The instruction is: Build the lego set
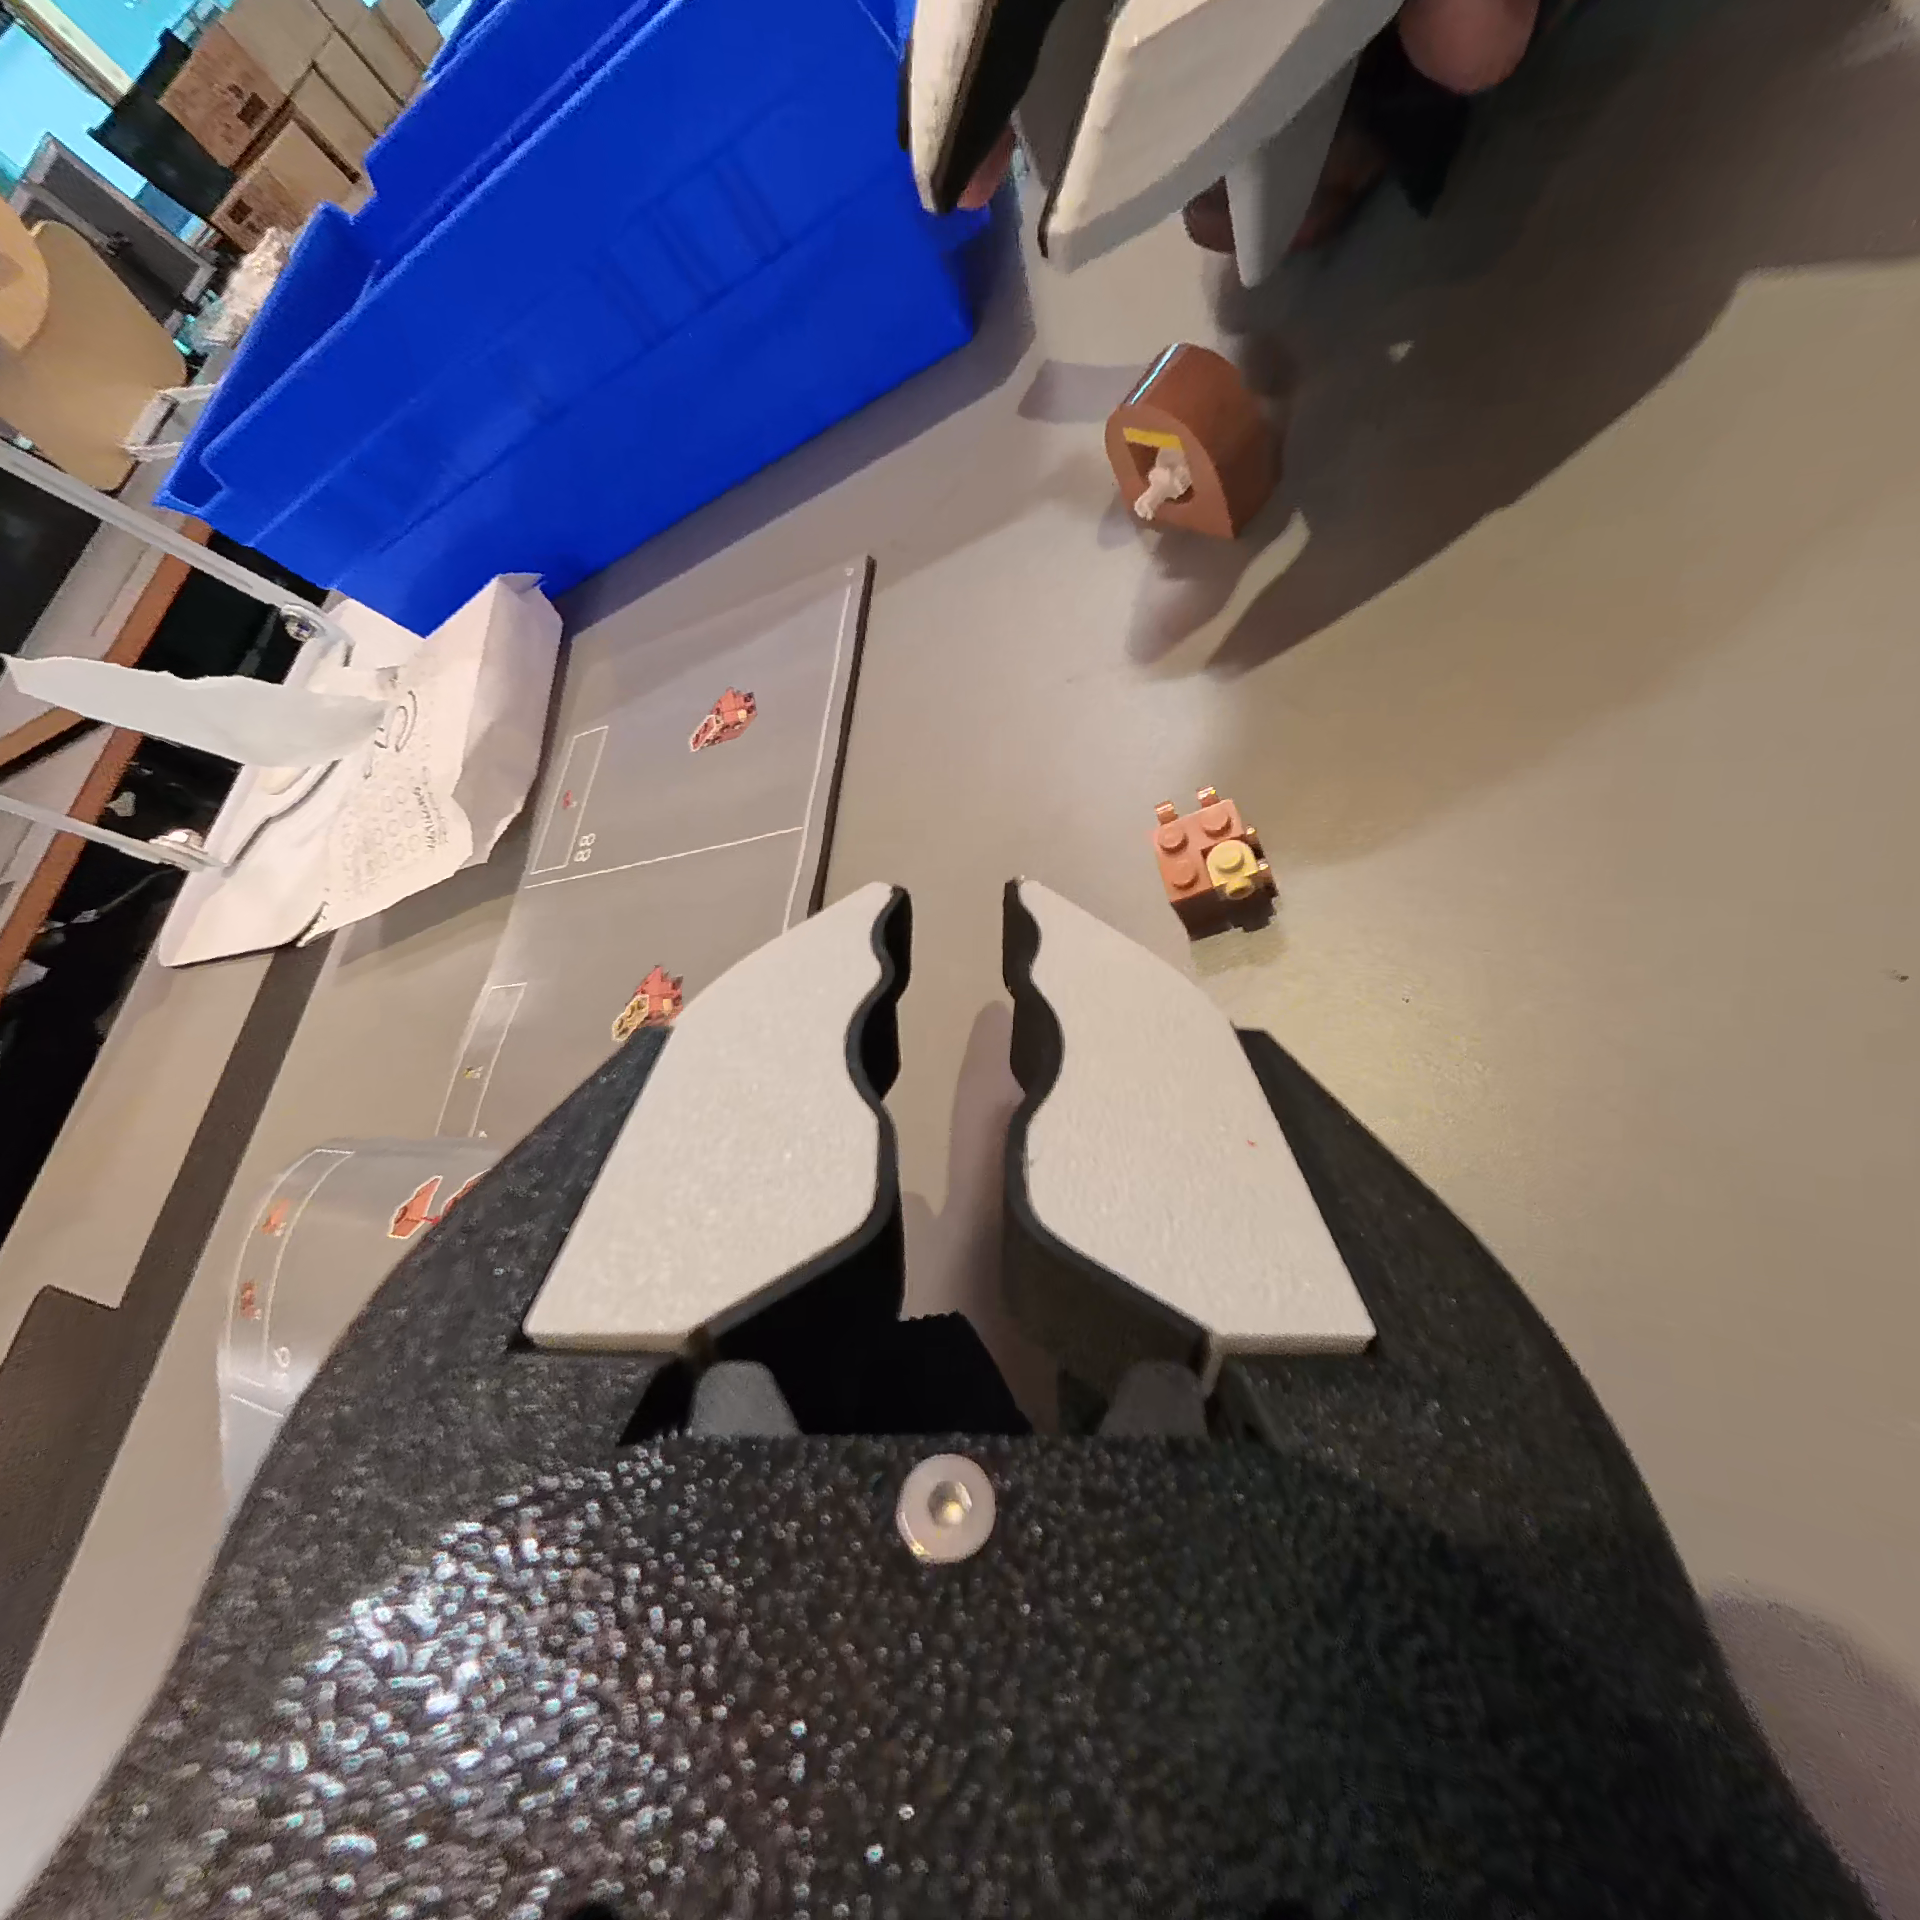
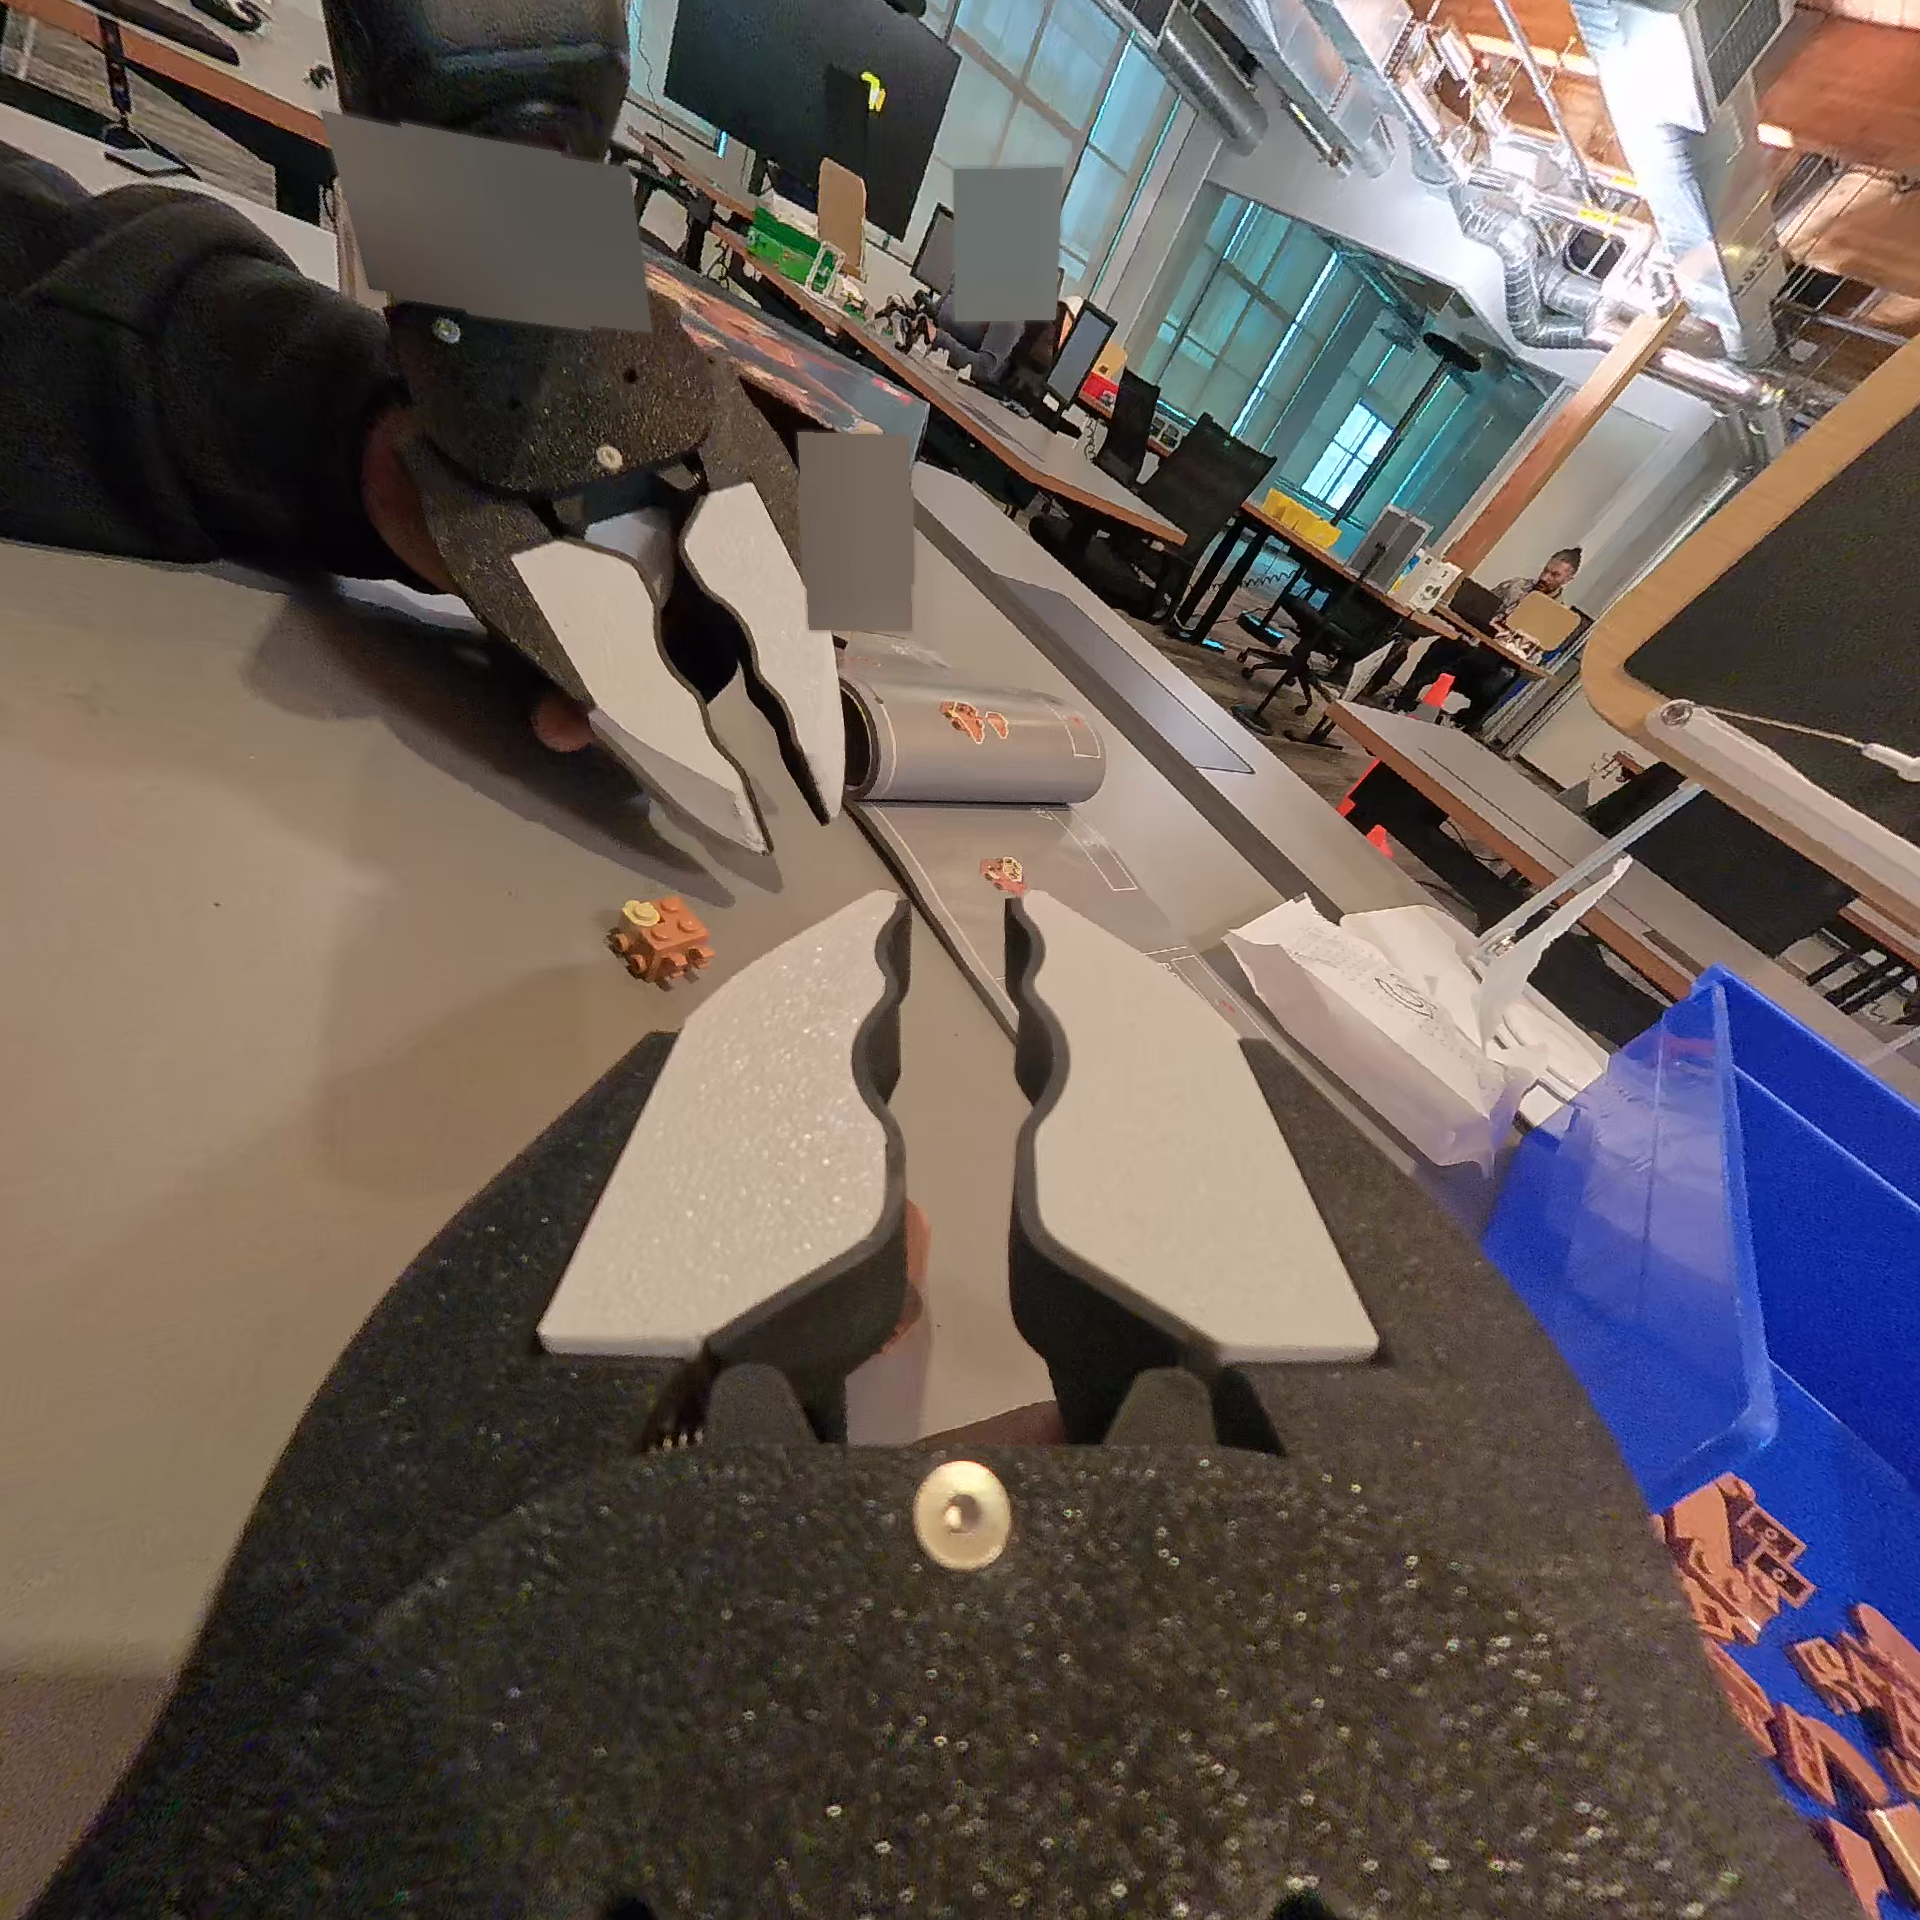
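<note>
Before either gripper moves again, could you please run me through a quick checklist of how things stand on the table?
1. Left gripper empty, jaws apart with bare table between: ok.
2. Right gripper empty, jaws apart: ok.
3. Small brick block free on the table, touching neither gripper: ok.
4. Rounded brown piece free on the table, below the right gripper's tips: ok.
5. Grippers apart from each other: ok.
6. Instruction sheet lying flat: not ok, one end is curled into a roll.
</note>
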The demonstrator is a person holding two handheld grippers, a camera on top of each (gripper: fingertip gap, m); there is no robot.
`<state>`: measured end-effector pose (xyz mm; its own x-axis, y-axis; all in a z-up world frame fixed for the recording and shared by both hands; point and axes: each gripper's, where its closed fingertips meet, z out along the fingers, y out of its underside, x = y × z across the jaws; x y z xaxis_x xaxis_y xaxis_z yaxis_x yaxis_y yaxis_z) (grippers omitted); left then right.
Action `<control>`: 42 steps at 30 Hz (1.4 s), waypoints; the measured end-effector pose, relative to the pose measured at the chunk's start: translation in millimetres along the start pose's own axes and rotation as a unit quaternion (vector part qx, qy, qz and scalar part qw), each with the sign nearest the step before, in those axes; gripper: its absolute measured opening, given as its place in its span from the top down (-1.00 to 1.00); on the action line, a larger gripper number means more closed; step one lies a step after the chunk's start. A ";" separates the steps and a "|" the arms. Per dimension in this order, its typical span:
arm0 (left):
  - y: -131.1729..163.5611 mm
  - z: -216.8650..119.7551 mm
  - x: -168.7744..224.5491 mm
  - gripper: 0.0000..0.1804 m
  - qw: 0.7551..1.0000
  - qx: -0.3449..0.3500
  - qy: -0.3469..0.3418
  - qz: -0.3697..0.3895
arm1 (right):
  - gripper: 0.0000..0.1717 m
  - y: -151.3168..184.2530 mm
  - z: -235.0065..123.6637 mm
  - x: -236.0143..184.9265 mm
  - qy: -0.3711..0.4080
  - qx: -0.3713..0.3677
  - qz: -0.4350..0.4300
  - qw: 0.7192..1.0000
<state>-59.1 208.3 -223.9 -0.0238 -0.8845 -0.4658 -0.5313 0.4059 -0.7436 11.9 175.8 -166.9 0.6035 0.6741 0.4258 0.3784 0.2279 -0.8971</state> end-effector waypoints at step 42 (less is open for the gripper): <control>-0.2 -2.5 -14.0 0.96 0.998 0.006 -0.018 -0.054 | 0.84 -2.7 -6.8 23.7 -0.027 0.030 0.180 0.983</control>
<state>-60.7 220.0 -216.1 0.0645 -0.9147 -0.3989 -0.5180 0.3110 -0.7969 30.0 186.5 -153.6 0.6525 0.7542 0.0733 0.1028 0.0077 -0.9947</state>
